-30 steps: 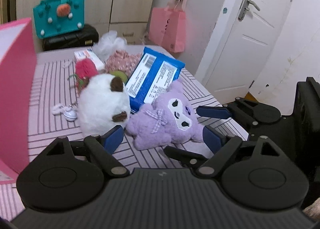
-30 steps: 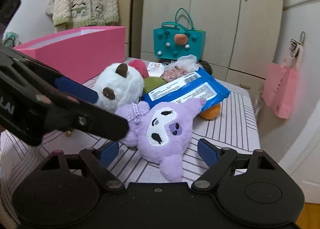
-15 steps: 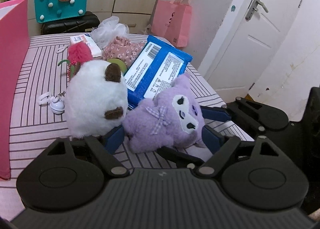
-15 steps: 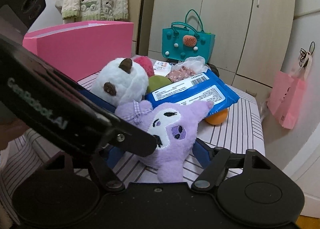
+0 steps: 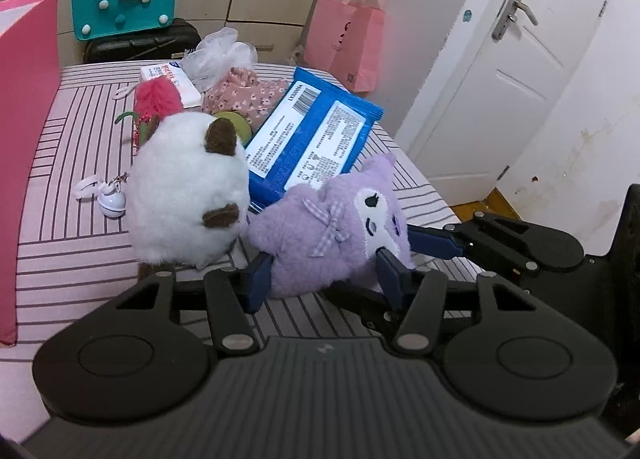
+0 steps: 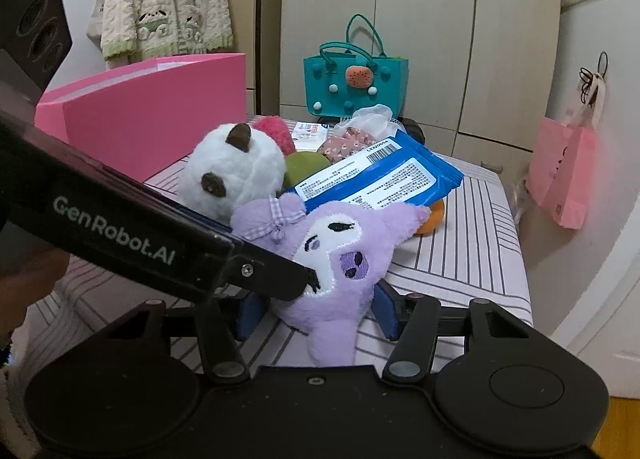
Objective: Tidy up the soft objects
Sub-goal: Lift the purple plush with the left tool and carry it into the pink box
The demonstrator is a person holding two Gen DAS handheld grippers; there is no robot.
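A purple plush (image 5: 336, 231) lies at the near edge of the striped table (image 5: 72, 251). My left gripper (image 5: 324, 277) straddles its body. The jaws are closing and both blue pads press into the fur. In the right wrist view one finger of the left gripper (image 6: 280, 279) crosses from the left and digs into the purple plush (image 6: 344, 255) at its face. My right gripper (image 6: 316, 313) is also closing, with the plush's lower body between its fingers; the left pad still looks slightly apart. A round white plush (image 5: 188, 195) sits just to the left, touching the purple one.
A blue packet (image 5: 312, 139) leans behind the plushes. A tall pink box (image 6: 152, 119) stands at the left. A pink fuzzy toy (image 5: 158, 99), a floral pouch (image 5: 244, 91), an orange object (image 6: 434, 215) and a small bell (image 5: 112, 201) also lie on the table. The table edge drops off on the right.
Both grippers' jaws have narrowed around the purple plush. The left gripper came forward onto it, and the plush has tipped and bunched up between the pads.
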